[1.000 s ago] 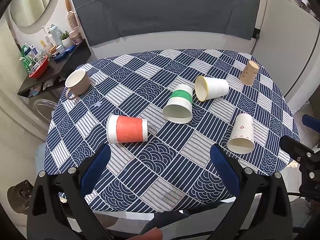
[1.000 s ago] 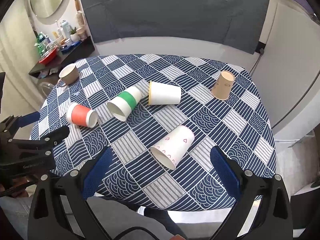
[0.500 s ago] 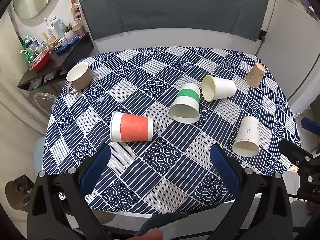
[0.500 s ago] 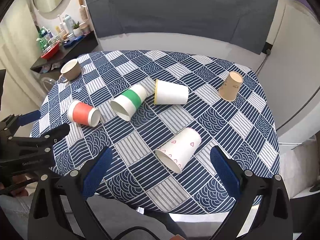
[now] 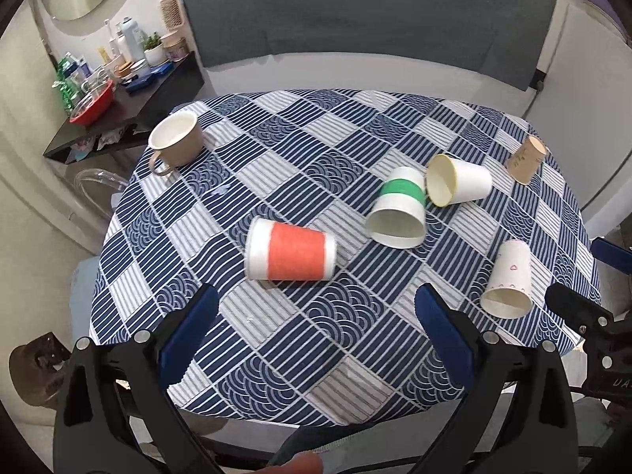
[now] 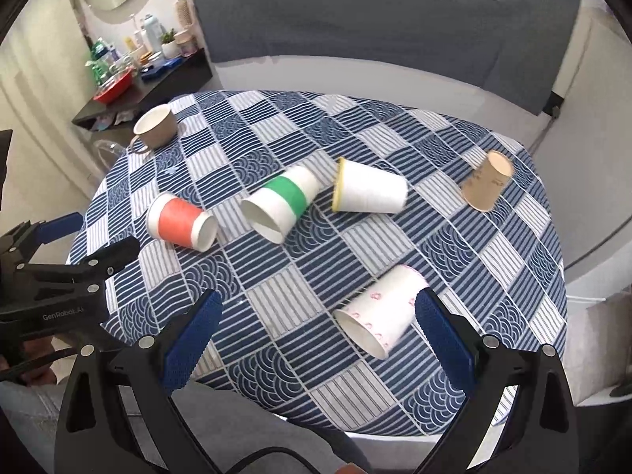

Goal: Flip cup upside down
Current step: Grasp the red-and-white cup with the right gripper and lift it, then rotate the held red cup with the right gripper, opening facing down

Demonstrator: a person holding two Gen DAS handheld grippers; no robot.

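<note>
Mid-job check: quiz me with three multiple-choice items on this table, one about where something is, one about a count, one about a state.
1. Which cup lies between the right claw fingers in the right wrist view?
A. orange-banded paper cup
B. white paper cup with pink hearts
C. green-banded paper cup

2. How many paper cups lie on the blue patterned tablecloth?
A. three
B. four
C. five

3. How is the left claw?
A. open, empty
B. shut on a cup
C. shut, empty

Answers:
1 B, the heart cup lies on its side just ahead of the right finger.
2 C, orange, green, yellow-rimmed, heart and brown; the beige mug is ceramic.
3 A, its blue pads stand wide apart with only cloth between.
</note>
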